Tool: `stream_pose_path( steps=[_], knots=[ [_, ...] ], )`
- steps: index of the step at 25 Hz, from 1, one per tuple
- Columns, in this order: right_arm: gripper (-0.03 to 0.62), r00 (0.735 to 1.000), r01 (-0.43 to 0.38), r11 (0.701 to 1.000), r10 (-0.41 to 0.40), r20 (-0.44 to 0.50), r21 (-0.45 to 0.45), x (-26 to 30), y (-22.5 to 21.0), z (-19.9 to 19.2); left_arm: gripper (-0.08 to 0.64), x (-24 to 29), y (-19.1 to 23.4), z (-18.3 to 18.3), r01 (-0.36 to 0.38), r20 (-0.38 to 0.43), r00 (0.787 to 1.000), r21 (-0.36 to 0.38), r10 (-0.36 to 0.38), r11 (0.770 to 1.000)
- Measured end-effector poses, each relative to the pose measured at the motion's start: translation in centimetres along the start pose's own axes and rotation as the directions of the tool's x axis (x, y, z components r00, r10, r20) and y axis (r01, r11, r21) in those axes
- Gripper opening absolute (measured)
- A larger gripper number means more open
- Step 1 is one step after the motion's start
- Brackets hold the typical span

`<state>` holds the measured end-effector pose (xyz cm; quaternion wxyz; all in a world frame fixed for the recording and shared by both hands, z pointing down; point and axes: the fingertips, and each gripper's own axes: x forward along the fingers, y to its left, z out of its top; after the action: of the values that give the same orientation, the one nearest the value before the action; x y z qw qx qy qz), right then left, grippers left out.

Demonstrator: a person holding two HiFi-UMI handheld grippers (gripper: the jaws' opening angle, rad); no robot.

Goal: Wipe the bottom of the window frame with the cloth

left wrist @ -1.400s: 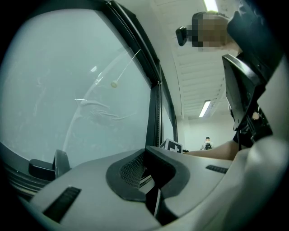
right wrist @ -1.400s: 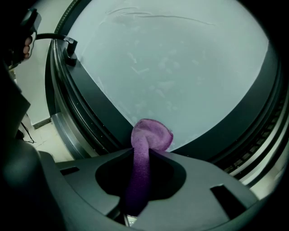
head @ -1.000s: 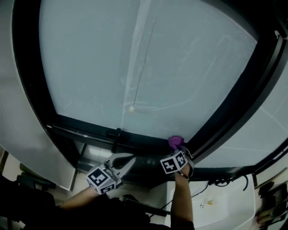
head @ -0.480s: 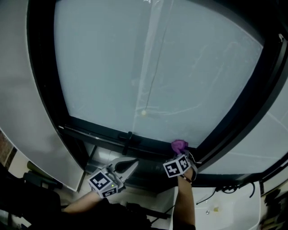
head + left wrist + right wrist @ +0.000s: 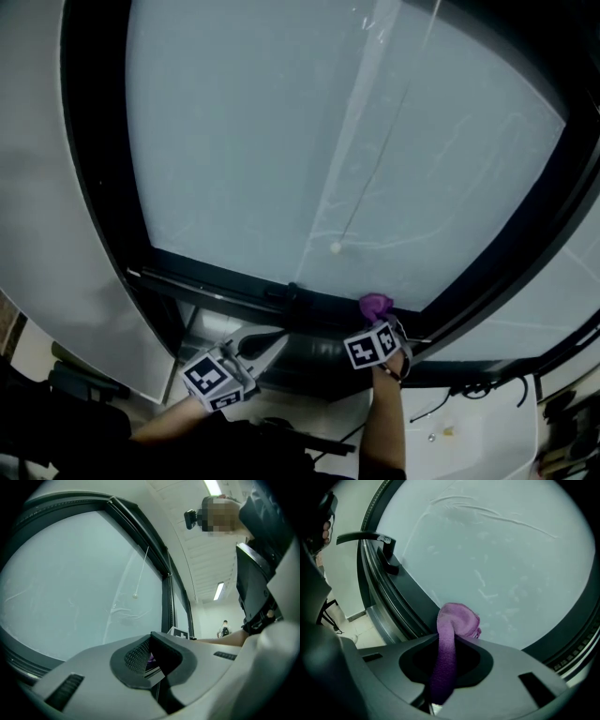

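Right gripper: jaws clamped on a purple cloth, whose bunched end pokes past the tips. The cloth presses on the bottom of the dark window frame, near its lower right corner and just below the glass. Left gripper: jaws together, holding nothing, below the frame and apart from it. A window handle sits further left along the frame.

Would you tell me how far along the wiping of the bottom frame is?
Done: the right gripper clamps the purple cloth. In hand: the cloth sits at the bottom frame rail near its right corner. Remaining: the rail towards the handle; wiped stretches cannot be told.
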<state>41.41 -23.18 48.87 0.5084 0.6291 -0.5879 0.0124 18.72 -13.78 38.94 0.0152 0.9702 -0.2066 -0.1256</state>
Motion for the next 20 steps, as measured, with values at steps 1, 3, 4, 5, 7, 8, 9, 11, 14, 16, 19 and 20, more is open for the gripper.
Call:
stream_pose_path(
  steps=[1, 3, 4, 5, 7, 8, 9, 11, 14, 16, 19, 20],
  knots=[
    [0.069, 1.000, 0.000, 1.000, 0.000, 0.001, 0.001, -0.1, 0.3, 0.2, -0.008, -0.3, 0.3, 0.0, 0.000, 0.001, 1.000, -0.004, 0.000, 1.000],
    [0.067, 1.000, 0.001, 1.000, -0.001, 0.003, 0.001, -0.4, 0.9, 0.8, -0.008, -1.0, 0.8, 0.2, 0.000, 0.001, 1.000, -0.011, 0.000, 1.000],
    [0.067, 1.000, 0.003, 1.000, -0.003, 0.005, 0.001, -0.5, 1.1, 1.0, -0.008, -1.3, 1.1, 0.2, 0.000, 0.002, 1.000, -0.014, 0.000, 1.000],
    [0.067, 1.000, 0.004, 1.000, -0.004, 0.005, 0.001, -0.6, 1.4, 1.3, -0.008, -1.5, 1.3, 0.3, 0.000, 0.002, 1.000, -0.016, 0.000, 1.000],
    [0.067, 1.000, 0.006, 1.000, -0.006, 0.002, -0.001, -0.8, 1.9, 1.7, -0.008, -2.1, 1.9, 0.3, 0.000, 0.002, 1.000, -0.020, 0.000, 1.000],
    [0.068, 1.000, 0.006, 1.000, -0.006, 0.001, -0.002, -0.8, 2.1, 2.0, -0.008, -2.4, 2.2, 0.3, -0.001, 0.001, 1.000, -0.021, 0.001, 1.000],
    [0.069, 1.000, 0.006, 1.000, -0.006, -0.001, -0.002, -0.9, 2.4, 2.2, -0.008, -2.7, 2.5, 0.3, -0.002, 0.001, 1.000, -0.021, 0.002, 1.000],
    [0.067, 1.000, 0.006, 1.000, -0.006, -0.008, -0.002, -0.9, 2.9, 2.5, -0.008, -3.5, 3.0, 0.2, -0.008, 0.007, 1.000, -0.027, 0.009, 1.000],
    [0.068, 1.000, -0.002, 1.000, 0.002, -0.023, -0.004, -1.0, 3.3, 2.7, -0.008, -4.5, 3.5, 0.1, -0.021, 0.017, 1.000, -0.048, 0.022, 0.999],
    [0.069, 1.000, -0.008, 1.000, 0.008, -0.023, -0.001, -1.1, 3.6, 3.3, -0.008, -5.0, 4.1, -0.1, -0.025, 0.013, 1.000, -0.054, 0.026, 0.998],
    [0.067, 1.000, -0.006, 1.000, 0.005, -0.023, -0.011, -1.3, 4.4, 4.2, -0.008, -5.7, 5.0, -0.1, -0.035, 0.011, 0.999, -0.057, 0.036, 0.998],
    [0.067, 1.000, -0.006, 1.000, 0.006, -0.024, -0.017, -1.4, 4.7, 4.5, -0.008, -6.0, 5.3, 0.0, -0.041, 0.013, 0.999, -0.058, 0.042, 0.997]
  ],
)
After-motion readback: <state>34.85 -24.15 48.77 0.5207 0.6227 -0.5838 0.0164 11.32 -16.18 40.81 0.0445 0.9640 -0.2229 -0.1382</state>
